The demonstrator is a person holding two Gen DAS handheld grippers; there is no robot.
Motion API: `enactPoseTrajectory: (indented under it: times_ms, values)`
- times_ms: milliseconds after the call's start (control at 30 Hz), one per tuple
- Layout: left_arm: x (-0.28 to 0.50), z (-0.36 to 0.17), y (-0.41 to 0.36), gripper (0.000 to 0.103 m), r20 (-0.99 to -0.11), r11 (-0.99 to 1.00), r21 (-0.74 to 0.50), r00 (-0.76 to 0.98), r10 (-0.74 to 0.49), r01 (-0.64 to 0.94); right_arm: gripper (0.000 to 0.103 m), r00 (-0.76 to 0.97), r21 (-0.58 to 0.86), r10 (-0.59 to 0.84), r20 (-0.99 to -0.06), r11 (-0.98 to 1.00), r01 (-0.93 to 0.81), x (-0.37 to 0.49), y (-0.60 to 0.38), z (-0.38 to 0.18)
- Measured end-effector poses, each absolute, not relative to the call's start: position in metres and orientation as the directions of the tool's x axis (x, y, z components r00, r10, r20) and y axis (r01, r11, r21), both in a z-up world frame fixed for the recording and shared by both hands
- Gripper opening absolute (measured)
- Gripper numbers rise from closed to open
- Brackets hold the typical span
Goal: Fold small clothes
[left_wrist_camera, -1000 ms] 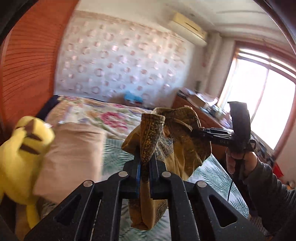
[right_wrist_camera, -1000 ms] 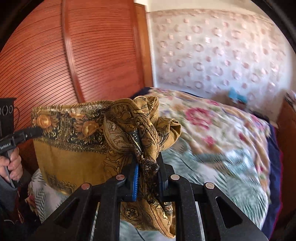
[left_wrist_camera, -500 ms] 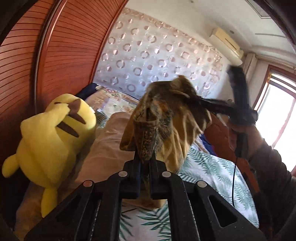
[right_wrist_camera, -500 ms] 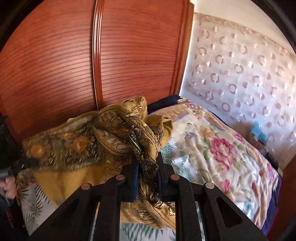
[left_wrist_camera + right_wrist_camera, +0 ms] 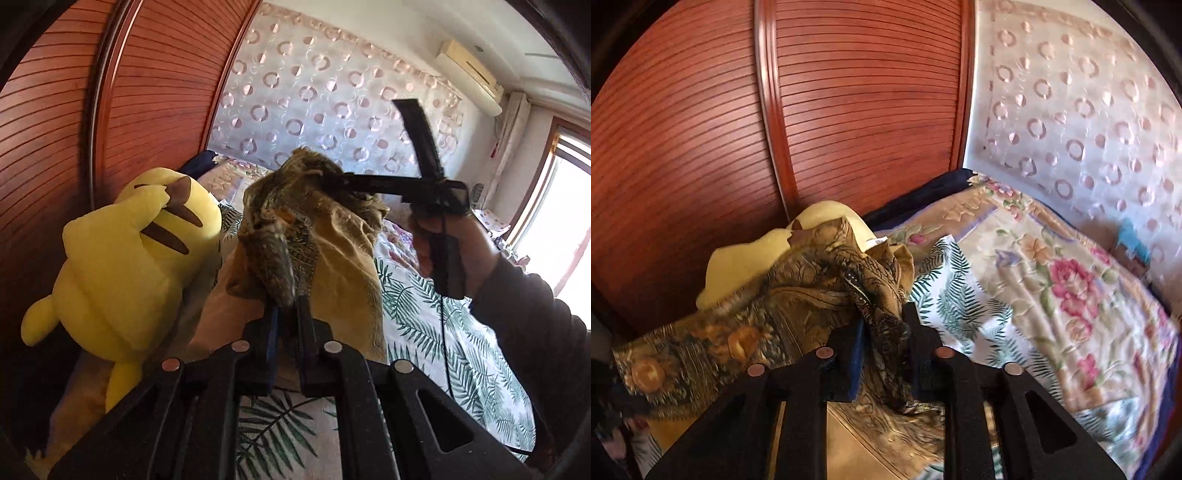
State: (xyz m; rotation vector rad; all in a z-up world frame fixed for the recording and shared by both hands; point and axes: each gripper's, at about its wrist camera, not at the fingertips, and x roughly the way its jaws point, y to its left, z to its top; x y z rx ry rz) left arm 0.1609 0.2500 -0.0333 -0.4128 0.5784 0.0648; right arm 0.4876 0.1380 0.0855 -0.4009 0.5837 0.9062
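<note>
Nearest in the left wrist view, the left gripper (image 5: pixel 286 317) is clenched on a bunched corner of the mustard patterned cloth (image 5: pixel 332 251), which hangs in the air above the bed (image 5: pixel 424 317). In the right wrist view the right gripper (image 5: pixel 882 332) is also clenched on a twisted bunch of the same cloth (image 5: pixel 812 295), with its border stretched toward the left edge of the picture.

I judge the folding to be at an early stage: the cloth is lifted and held at two points, but no flat fold is visible, and the laying down and folding are left.

Further back, the yellow plush toy (image 5: pixel 129 258) leans by the wooden wardrobe (image 5: pixel 155 92). The lower part of the cloth is hidden behind the gripper bodies, and its full shape is hard to make out.
</note>
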Motion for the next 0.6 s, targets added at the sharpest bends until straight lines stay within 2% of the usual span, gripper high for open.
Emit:
enactPoseTrajectory:
  times_ms: [33, 67, 100, 133, 167, 233, 300, 400, 600]
  values:
    - [0.158, -0.032, 0.248, 0.024, -0.546, 0.921, -0.349, 0.837, -0.049, -0.174, 0.029, 0.477, -0.068, 0.618, -0.625, 0.565, -0.822, 0.489, 0.137, 0.081]
    - [0.155, -0.029, 0.247, 0.028, -0.538, 0.926, -0.339, 0.842, -0.047, -0.165, 0.035, 0.471, -0.047, 0.624, -0.624, 0.571, -0.82, 0.492, 0.138, 0.078]
    - [0.151, -0.025, 0.245, 0.04, -0.526, 0.933, -0.325, 0.85, -0.039, -0.158, 0.039, 0.474, -0.038, 0.63, -0.616, 0.577, -0.816, 0.491, 0.138, 0.077]
    - [0.15, -0.023, 0.244, 0.046, -0.518, 0.938, -0.312, 0.855, -0.033, -0.153, 0.049, 0.486, -0.036, 0.635, -0.601, 0.586, -0.809, 0.491, 0.137, 0.078]
    - [0.148, -0.019, 0.241, 0.046, -0.509, 0.947, -0.289, 0.861, -0.026, -0.142, 0.06, 0.498, -0.033, 0.642, -0.583, 0.593, -0.804, 0.49, 0.134, 0.08]
    - [0.149, -0.015, 0.236, 0.057, -0.509, 0.957, -0.261, 0.861, -0.024, -0.128, 0.072, 0.509, -0.02, 0.657, -0.556, 0.601, -0.799, 0.488, 0.125, 0.086]
    - [0.157, -0.016, 0.231, 0.062, -0.516, 0.964, -0.238, 0.856, -0.02, -0.121, 0.074, 0.545, -0.025, 0.647, -0.534, 0.632, -0.775, 0.485, 0.114, 0.089]
    - [0.172, -0.024, 0.225, 0.062, -0.548, 0.968, -0.218, 0.836, -0.016, -0.124, 0.074, 0.551, -0.044, 0.632, -0.546, 0.635, -0.771, 0.481, 0.104, 0.083]
    - [0.192, -0.051, 0.215, 0.062, -0.642, 0.975, -0.165, 0.767, 0.009, -0.15, 0.074, 0.545, -0.057, 0.564, -0.62, 0.66, -0.749, 0.492, 0.09, 0.052]
